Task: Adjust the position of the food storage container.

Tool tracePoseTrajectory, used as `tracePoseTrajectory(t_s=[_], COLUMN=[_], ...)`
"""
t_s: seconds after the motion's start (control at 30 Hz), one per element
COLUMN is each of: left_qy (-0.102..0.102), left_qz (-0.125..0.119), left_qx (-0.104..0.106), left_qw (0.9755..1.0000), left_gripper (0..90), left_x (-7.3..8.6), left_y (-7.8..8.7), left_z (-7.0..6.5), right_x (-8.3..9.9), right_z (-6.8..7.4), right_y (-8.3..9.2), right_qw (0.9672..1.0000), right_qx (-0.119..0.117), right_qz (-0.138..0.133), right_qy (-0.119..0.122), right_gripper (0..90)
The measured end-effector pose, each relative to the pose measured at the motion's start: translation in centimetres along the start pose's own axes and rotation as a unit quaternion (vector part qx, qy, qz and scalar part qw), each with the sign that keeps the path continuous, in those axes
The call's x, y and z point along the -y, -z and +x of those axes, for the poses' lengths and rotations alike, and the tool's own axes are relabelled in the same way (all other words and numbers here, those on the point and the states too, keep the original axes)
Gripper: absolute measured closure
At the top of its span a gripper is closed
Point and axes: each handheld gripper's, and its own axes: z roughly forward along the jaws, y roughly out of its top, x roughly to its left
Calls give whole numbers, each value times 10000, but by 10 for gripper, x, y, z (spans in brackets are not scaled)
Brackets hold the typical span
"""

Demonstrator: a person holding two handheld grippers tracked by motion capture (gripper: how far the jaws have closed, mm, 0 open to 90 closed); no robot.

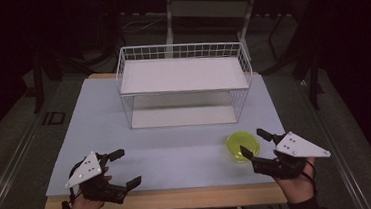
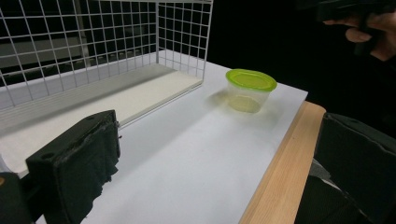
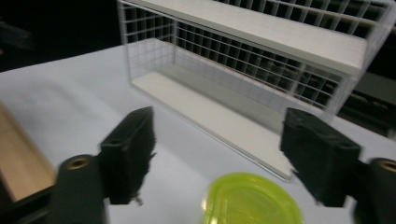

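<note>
Two grippers at the desk's (image 1: 125,134) near edge, both spread wide, nothing held. Right gripper (image 1: 257,143) straddles the green-lidded tub (image 1: 243,146) near the right front corner, pads clear of it. Left gripper (image 1: 127,166) idles front left. White wire shelf rack (image 1: 184,84) stands toward the far edge. No writing legible.

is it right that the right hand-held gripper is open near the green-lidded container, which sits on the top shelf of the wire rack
Not quite. The right hand-held gripper is open near the green-lidded container, but the container stands on the table, in front of the wire rack and apart from it, not on the top shelf. The high view shows this.
</note>
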Motion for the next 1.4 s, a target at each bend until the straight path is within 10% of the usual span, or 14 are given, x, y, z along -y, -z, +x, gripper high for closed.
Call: tracePoseTrajectory(t_s=[0.33,0.57,0.87,1.1,1.4], left_qy=[-2,8,-8,-59,-66], left_qz=[17,26,36,42,56], left_qx=[-17,-10,-5,16,34], left_qw=[10000,10000,10000,10000,10000], left_gripper=[12,13,13,13,12], left_x=[0,1,1,1,1], left_y=[-1,-1,-2,-2,-2], left_z=[0,1,0,-1,-1], right_x=[22,46,88,110,110], right_z=[-43,-71,-98,-95,-74], right_y=[-20,-32,-44,-66,-86], right_qw=[9969,9882,9732,9624,9601], right_qx=[317,637,983,680,140], right_qz=[697,1271,1800,2325,2536], right_qy=[-200,-577,-1036,-1227,-1170], right_gripper=[713,900,900,900,900])
